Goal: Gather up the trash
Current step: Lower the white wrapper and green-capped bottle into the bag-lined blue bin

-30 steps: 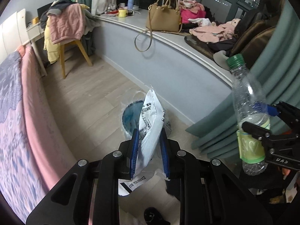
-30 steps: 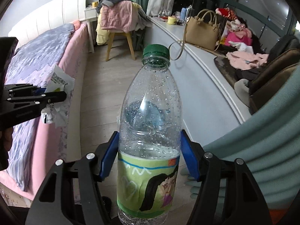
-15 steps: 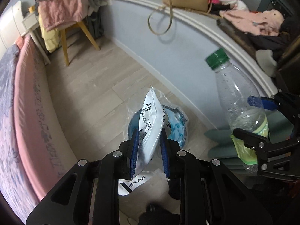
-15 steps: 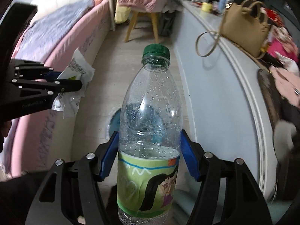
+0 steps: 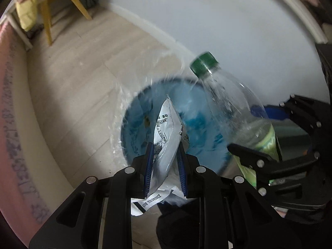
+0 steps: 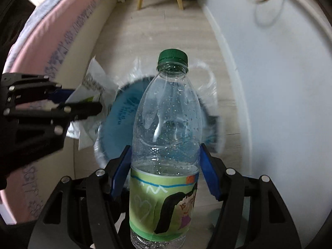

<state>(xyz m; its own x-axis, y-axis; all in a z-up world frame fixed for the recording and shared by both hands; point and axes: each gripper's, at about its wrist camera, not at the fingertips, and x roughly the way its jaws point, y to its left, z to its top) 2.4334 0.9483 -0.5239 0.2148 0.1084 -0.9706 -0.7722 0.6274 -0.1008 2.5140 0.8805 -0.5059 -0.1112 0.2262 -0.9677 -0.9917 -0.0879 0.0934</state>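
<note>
Left wrist view: the pale wood floor [image 5: 83, 66] fills the upper left, with the pink bed edge [image 5: 12, 124] curving down the left side and a grey-white wall [image 5: 238, 20] at the upper right. In the middle of the frame sits a blue trash bin [image 5: 199, 137] lined with clear plastic, seen from above. To its right the clear plastic bottle [image 5: 234, 112] tilts toward the bin, its green cap [image 5: 204, 64] at the upper end and a green label low down; the right claw [image 5: 276, 137] is clamped on it. At lower centre the left claw [image 5: 165, 172] is closed on a crumpled white wrapper [image 5: 168, 137] with black print, held over the bin's opening. In the right wrist view the bottle [image 6: 168, 128] stands upright at centre, droplets inside, a cartoon figure on its label, gripped between the blue pads [image 6: 208, 172] of the right claw [image 6: 164, 172]; the wrapper [image 6: 91, 87] and left claw [image 6: 76, 101] sit at the left, beside the bin [image 6: 118, 128].
</note>
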